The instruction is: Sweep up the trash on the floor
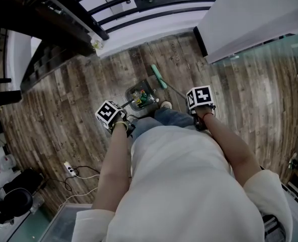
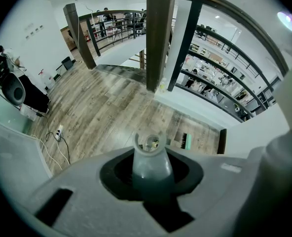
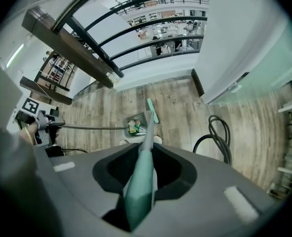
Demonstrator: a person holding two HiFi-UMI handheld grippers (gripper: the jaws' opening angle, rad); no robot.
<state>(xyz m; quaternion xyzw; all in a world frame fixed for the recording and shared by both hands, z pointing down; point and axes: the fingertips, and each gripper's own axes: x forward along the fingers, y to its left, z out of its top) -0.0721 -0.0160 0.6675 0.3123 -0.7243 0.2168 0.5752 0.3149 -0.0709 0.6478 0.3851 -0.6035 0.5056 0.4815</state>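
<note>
Head view shows the left gripper (image 1: 120,123) clenched on the long grey handle (image 2: 151,172) of a grey plastic dustpan (image 1: 130,91). The pan rests on the wooden plank floor (image 1: 78,100) with colourful trash (image 1: 141,98) inside. The right gripper (image 1: 201,116) clamps the shaft of the slim green-headed broom (image 1: 159,77). Both tools look light and stiff, and are best held high on their handles. Only the right gripper view reveals a looped black hose (image 3: 216,135) lying nearby.
</note>
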